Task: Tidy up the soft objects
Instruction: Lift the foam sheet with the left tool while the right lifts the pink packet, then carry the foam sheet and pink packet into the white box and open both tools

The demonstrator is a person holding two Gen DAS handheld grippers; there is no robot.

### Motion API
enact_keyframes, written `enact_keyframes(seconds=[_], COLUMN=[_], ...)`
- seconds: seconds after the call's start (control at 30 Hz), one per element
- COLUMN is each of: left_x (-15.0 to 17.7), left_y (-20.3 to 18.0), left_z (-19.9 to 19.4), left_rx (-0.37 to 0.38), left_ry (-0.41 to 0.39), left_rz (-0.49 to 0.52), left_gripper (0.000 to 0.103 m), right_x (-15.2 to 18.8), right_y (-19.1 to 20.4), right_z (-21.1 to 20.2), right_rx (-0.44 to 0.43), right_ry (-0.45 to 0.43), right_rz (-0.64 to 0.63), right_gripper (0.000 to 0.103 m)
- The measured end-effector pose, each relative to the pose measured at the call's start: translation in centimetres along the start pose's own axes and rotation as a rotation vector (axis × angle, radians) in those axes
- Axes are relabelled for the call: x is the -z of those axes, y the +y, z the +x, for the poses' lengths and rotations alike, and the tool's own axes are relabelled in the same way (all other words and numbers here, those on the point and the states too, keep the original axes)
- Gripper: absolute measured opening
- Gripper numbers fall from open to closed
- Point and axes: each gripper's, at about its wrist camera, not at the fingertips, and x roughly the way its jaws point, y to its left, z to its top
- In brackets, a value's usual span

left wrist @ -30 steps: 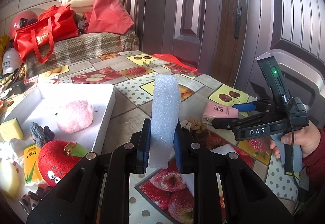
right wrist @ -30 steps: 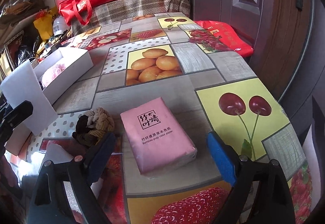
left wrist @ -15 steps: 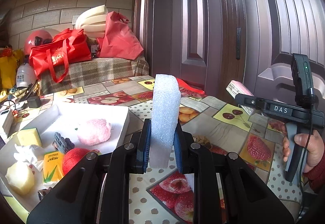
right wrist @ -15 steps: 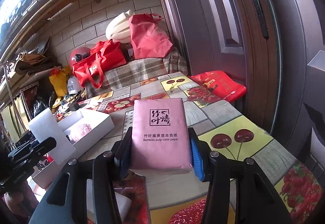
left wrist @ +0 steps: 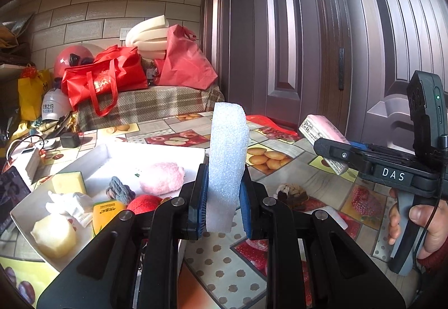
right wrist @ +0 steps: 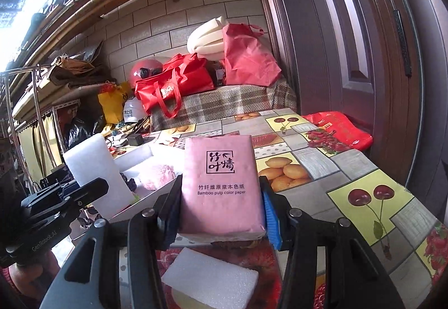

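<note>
The left gripper [left wrist: 223, 201] clamped an upright white foam block [left wrist: 227, 160] at centre frame, above the fruit-print table [left wrist: 282, 151]. The right gripper [right wrist: 221, 206] pinched a pink tissue pack [right wrist: 221, 183], held off the table. The white tray [left wrist: 156, 152], lower left, held a pink pompom [left wrist: 161, 178] and other soft items.

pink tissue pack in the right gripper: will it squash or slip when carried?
The pink tissue pack is probably soft: its plastic wrap looks dimpled, so the right gripper likely compresses it somewhat. It seems light for its bulk, held clear of the table by its sides alone. The glossy wrap could slip if the grip loosens.
</note>
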Motion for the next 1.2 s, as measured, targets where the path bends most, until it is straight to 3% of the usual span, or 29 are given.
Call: enact_keyframes(seconds=[0.5, 0.77, 1.03, 1.2], left_x=[0.4, 0.6, 0.7, 0.4], left_y=[6.1, 9.7, 12.3, 13.2], left_z=[-1.7, -1.2, -1.0, 0.3], left_rx=[-0.158, -0.234, -0.292, -0.323], left_ry=[-0.026, -0.016, -0.020, -0.003], left_rz=[-0.059, -0.086, -0.109, -0.079], left_gripper=[0.020, 0.020, 0.020, 0.020], right_x=[0.9, 0.9, 0.6, 0.2], right_y=[4.9, 7.6, 9.1, 10.8], right_z=[3.0, 4.9, 8.2, 10.4], right_rx=[-0.074, -0.098, -0.119, -0.133], right_ry=[0.052, 0.059, 0.114, 0.127], right_rz=[-0.065, -0.127, -0.094, -0.114], right_gripper=[0.050, 0.050, 0.050, 0.050])
